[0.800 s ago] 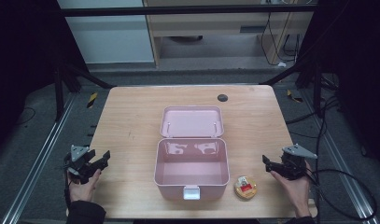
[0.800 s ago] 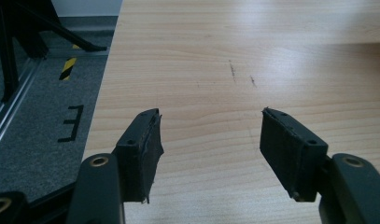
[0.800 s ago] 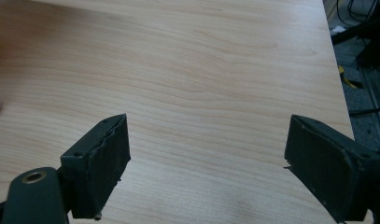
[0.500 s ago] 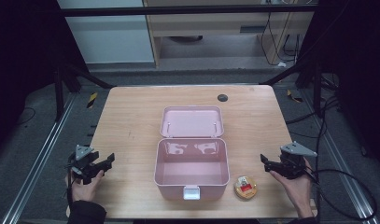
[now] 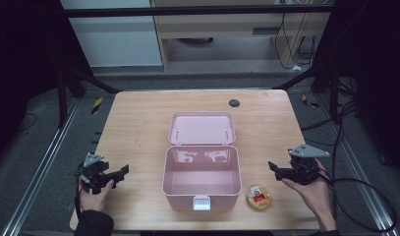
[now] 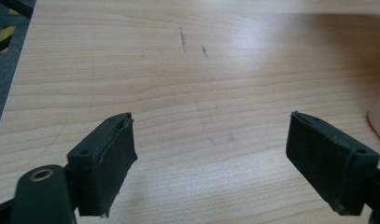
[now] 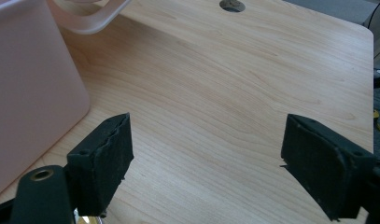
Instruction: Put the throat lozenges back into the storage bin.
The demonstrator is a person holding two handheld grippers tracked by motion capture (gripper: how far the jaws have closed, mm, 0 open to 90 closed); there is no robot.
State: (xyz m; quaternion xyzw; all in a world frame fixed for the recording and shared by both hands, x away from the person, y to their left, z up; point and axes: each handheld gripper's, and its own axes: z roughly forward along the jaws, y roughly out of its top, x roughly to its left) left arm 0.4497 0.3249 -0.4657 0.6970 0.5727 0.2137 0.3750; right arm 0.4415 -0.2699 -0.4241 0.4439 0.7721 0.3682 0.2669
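Desk: light wooden desk (image 5: 138, 123) with rounded corners and a dark round cable hole (image 5: 234, 103) near its far edge.
Box: pale pink plastic box (image 5: 201, 182) sat open at the middle of the desk, towards the near edge; hinged lid (image 5: 202, 128) lay back flat behind it, white latch (image 5: 201, 202) at the near wall. Inside looked bare.
Tin: small round yellow tin with a red label (image 5: 257, 195) lay on the desk just beside the box's near right corner, not touching it as far as could be told.
Left gripper: left gripper (image 5: 120, 172) was held low over the left near part of the desk, well apart from the box, pointing towards it. Jaws stood wide; in the left gripper view bare wood showed between the pads (image 6: 106, 168).
Right gripper: right gripper (image 5: 272, 166) was held to the right of the box, near the tin, slightly beyond it. Jaws stood wide, nothing between them; in the right gripper view the pads (image 7: 103, 163) framed bare desk, with the box wall at the left.
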